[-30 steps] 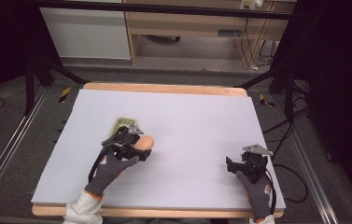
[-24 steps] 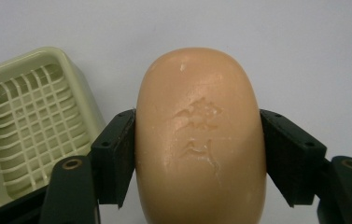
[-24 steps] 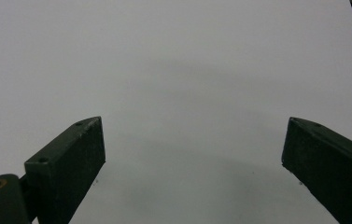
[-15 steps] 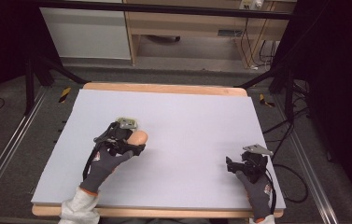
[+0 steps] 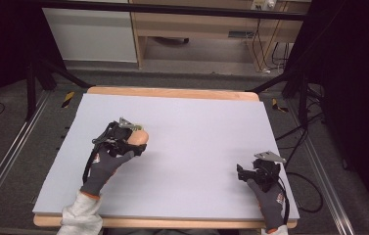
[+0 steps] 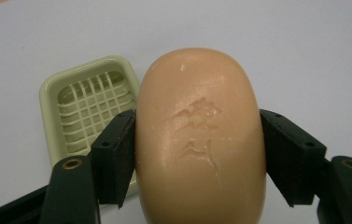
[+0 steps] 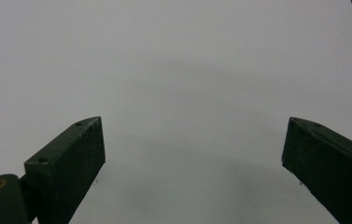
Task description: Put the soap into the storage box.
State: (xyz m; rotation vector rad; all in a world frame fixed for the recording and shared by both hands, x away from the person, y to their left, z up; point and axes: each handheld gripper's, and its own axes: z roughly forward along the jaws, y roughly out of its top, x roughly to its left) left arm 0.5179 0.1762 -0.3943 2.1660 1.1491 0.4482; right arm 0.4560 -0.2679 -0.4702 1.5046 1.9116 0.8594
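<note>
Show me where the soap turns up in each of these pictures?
High view: the soap sits left of centre on the table, in the left claw.
Left gripper view: the soap is in the middle, clamped between the two jaws.
Right gripper view: the soap is not in it.
Shared landmark: the green dish, just beyond the soap.

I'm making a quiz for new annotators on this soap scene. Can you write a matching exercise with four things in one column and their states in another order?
Things:
1. bar of soap
2. soap dish
3. left gripper
4. right gripper

States:
A. jaws wide apart, nothing between them
B. empty, pale green, with a grid floor
C. peach-coloured, pinched at both sides
D. shut on a rounded bar

Pairs: 1-C, 2-B, 3-D, 4-A
</note>
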